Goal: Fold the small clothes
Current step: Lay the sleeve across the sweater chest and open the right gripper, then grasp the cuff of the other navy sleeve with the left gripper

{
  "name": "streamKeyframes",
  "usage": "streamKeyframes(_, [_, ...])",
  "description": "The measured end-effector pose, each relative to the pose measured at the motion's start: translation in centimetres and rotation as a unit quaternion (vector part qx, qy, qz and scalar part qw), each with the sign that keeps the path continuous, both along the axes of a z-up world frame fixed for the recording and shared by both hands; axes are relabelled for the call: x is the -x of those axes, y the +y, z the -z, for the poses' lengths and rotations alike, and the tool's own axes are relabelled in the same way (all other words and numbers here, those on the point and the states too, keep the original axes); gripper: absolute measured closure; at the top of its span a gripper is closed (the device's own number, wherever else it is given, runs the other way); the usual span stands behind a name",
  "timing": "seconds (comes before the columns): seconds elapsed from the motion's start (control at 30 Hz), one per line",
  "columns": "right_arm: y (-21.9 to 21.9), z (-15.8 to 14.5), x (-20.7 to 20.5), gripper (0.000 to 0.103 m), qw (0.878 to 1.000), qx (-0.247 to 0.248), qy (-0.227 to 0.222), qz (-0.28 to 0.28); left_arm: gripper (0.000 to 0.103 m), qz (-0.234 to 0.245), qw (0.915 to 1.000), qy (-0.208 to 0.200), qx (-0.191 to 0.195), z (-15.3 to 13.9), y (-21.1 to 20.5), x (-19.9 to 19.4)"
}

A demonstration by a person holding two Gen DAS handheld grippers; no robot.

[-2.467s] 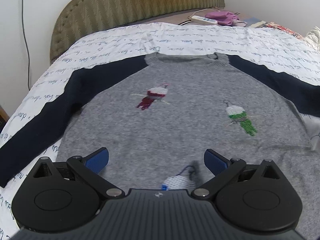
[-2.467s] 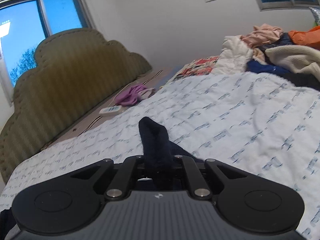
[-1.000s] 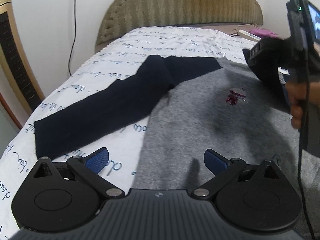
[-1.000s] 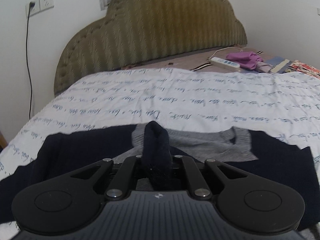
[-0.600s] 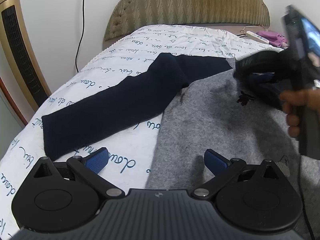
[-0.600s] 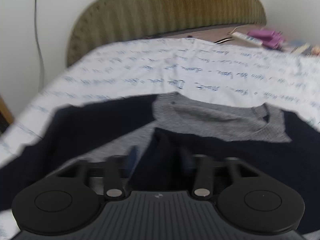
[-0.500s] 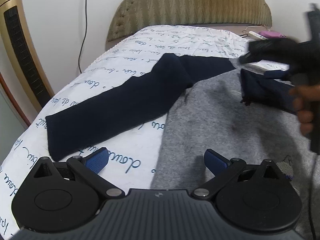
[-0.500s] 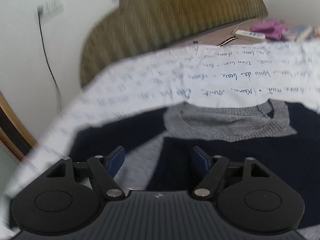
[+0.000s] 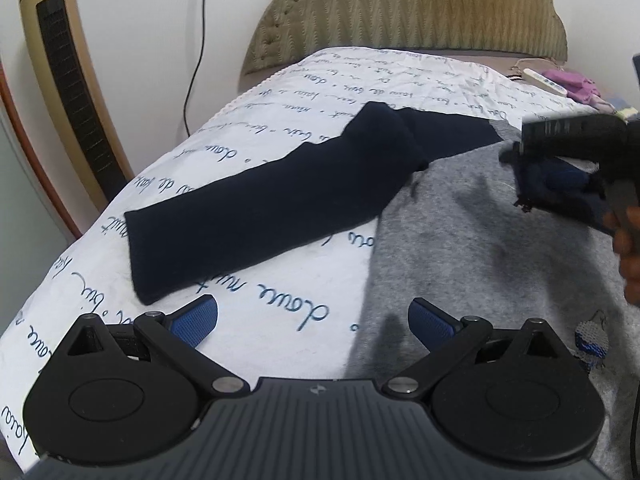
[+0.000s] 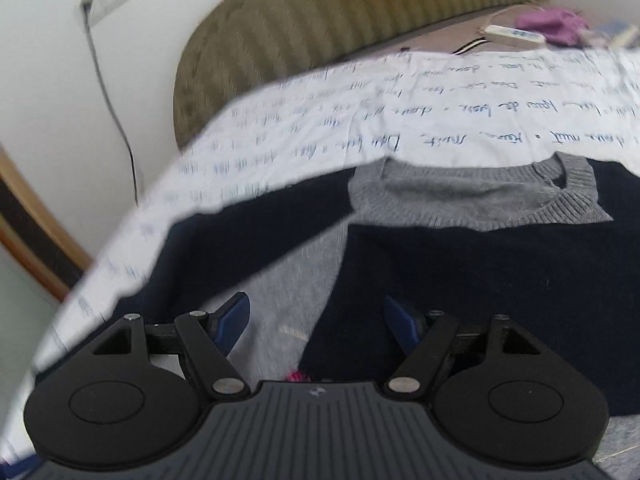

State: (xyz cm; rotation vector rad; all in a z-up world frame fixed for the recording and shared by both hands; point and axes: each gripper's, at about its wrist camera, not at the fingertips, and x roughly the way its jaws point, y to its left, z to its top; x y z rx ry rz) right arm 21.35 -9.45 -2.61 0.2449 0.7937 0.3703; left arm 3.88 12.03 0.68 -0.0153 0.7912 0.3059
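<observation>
The left tongs (image 9: 314,322) are matte black, with two round flat housings either side of a ribbed dark grey centre plate that carries a small pale emblem. Angled black link arms run forward from silver screw heads to fingers tipped with ridged blue pads (image 9: 196,318). The right tongs (image 10: 316,320) are built alike, with small silver pins on their links. Behind the right tongs, a thin black cable (image 9: 633,432) hangs.

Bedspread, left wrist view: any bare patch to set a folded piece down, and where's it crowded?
Bare bedspread lies between the outstretched navy sleeve and the left tongs, and again between that sleeve and the headboard. Crowded to the right: grey sweater body, right tongs, remote.
</observation>
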Motion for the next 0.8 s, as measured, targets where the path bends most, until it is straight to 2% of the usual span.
streamKeyframes(0.07, [0.8,0.0,0.5,0.029,0.999,0.036,-0.003,0.004,0.0,-0.017,0.9998,-0.008,0.0,-0.1,0.6,0.2])
streamKeyframes(0.17, [1.4,-1.1,2.6,0.029,0.999,0.036,-0.032,-0.009,0.0,-0.042,0.999,-0.017,0.0,-0.4,1.5,0.3])
streamKeyframes(0.33, [3.2,-3.0,6.6,0.029,0.992,0.067,-0.096,-0.044,0.0,-0.072,0.9967,-0.011,0.035,-0.5,3.4,0.0])
streamKeyframes(0.43, [3.9,-3.6,8.4,0.029,0.988,0.081,-0.119,-0.056,0.0,-0.085,0.9948,-0.006,0.056,-0.3,4.1,-0.1])
streamKeyframes(0.53, [3.9,-3.8,9.7,0.029,0.987,0.084,-0.125,-0.058,0.0,-0.094,0.9932,0.0,0.069,0.0,4.5,-0.3])
streamKeyframes(0.8, [2.3,-2.7,11.9,0.028,0.991,0.069,-0.101,-0.052,0.0,-0.117,0.988,0.005,0.1,0.5,5.3,-0.8])
